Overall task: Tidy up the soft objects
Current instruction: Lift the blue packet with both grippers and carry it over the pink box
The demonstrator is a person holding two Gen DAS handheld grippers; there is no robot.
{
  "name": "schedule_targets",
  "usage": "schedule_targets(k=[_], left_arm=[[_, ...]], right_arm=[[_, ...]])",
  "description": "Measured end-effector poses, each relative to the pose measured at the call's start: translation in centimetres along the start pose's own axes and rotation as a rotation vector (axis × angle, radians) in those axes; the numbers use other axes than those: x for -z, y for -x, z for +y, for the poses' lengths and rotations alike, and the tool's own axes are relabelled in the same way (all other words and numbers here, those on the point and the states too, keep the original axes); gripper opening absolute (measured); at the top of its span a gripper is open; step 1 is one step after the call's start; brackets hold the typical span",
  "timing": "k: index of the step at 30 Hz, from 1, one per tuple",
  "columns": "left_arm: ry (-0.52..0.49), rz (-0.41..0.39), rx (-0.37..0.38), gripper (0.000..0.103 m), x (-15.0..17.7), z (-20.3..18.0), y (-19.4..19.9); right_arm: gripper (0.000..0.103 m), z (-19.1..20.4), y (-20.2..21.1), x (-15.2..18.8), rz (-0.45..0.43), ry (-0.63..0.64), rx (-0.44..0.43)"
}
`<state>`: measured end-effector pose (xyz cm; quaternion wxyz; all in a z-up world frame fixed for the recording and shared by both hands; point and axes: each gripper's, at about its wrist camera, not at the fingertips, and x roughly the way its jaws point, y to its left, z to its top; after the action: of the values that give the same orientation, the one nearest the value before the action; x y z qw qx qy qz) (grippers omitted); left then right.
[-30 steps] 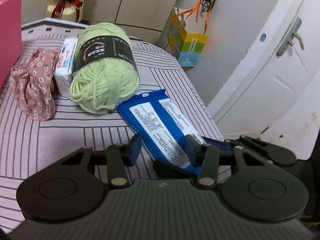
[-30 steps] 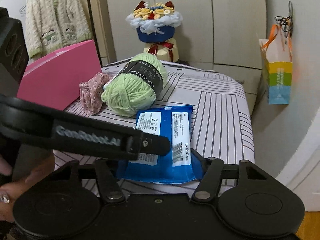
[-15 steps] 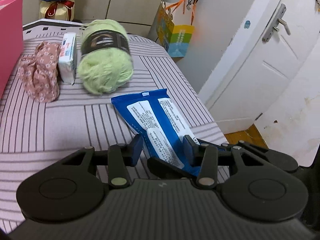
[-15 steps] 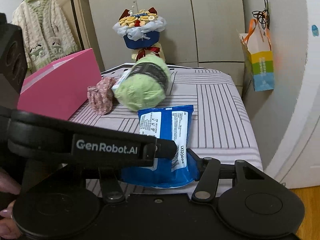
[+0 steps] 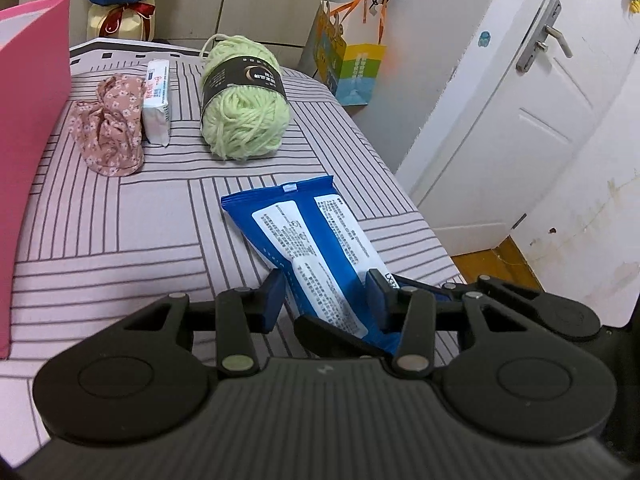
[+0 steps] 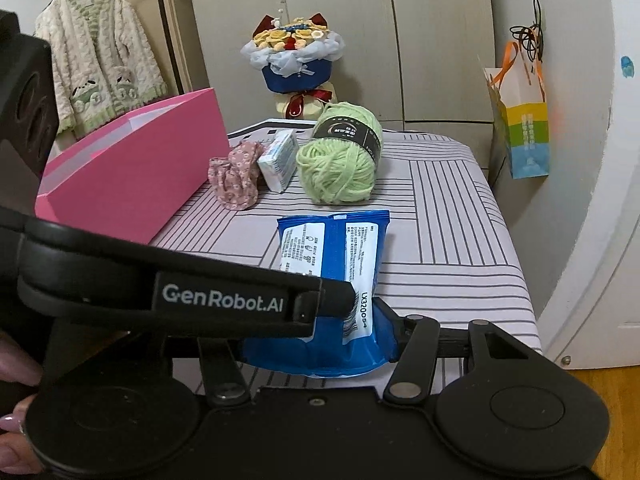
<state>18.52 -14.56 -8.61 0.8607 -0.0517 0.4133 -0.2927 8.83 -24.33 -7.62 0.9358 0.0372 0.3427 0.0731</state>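
Left wrist view: blue wipes pack (image 5: 316, 248) lies between left gripper (image 5: 326, 296) fingers, near end.
Left jaws: apart; can't tell if pads press pack.
Right gripper (image 6: 340, 332): right finger (image 6: 384, 332) touches pack; left finger hidden, grip can't tell.
Yarn ball (image 5: 242, 102): beyond pack.
Tissue pkt (image 5: 157, 102), floral pouch (image 5: 110, 132): left of yarn.
Pink box (image 6: 132, 176): far left.
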Motion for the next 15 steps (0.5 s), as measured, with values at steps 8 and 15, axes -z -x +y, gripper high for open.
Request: schedule_targets(k=[8, 15], left_arm=[[0.015, 0.025, -0.011, 0.043, 1.7, 0.1, 3.1], [0.034, 0.027, -0.023, 0.043, 3.3, 1.2, 6.3]], right_arm=[[0.060, 1.9, 1.9, 0.7, 0.030, -0.015, -0.037], [0.060, 4.3, 3.6, 1.3, 0.040, -0.024, -0.097]])
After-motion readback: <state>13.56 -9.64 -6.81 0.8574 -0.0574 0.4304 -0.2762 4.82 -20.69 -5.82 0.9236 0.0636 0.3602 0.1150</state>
